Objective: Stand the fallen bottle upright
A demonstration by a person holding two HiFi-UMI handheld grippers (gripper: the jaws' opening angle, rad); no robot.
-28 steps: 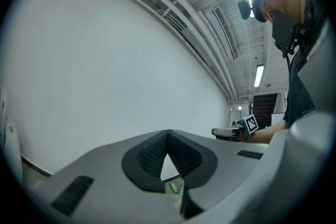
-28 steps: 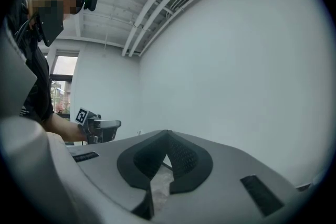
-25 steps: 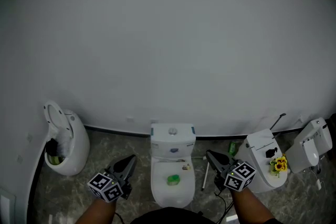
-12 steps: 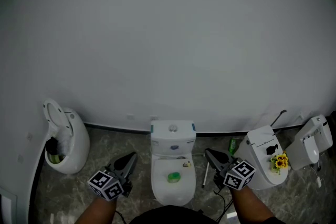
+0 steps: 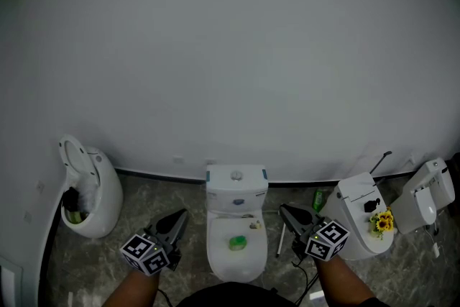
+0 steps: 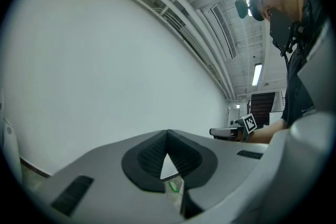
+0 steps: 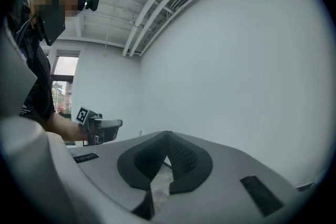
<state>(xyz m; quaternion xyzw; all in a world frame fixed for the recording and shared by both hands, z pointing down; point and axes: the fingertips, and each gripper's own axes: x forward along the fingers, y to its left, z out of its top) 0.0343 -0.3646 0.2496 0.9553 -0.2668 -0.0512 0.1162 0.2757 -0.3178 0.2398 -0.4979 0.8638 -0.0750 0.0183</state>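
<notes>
A small green bottle (image 5: 318,200) is on the marbled floor by the wall, between the middle toilet (image 5: 236,192) and the right toilet (image 5: 357,198). A sliver of green (image 6: 172,186) on the floor shows through the gap under the left gripper's pads. My left gripper (image 5: 180,215) (image 6: 168,132) is held level left of the middle toilet, jaws shut and empty. On the other side of that toilet my right gripper (image 5: 284,211) (image 7: 168,134) is also shut with nothing in it, a short way in front of the bottle. Another green thing (image 5: 237,246) lies in the middle toilet.
A white toilet (image 5: 92,192) stands at the far left. The right toilet carries yellow flowers (image 5: 381,225), and another white fixture (image 5: 429,199) stands beyond it. A thin rod (image 5: 280,238) and cables lie on the floor beside the middle toilet. A plain white wall fills the back.
</notes>
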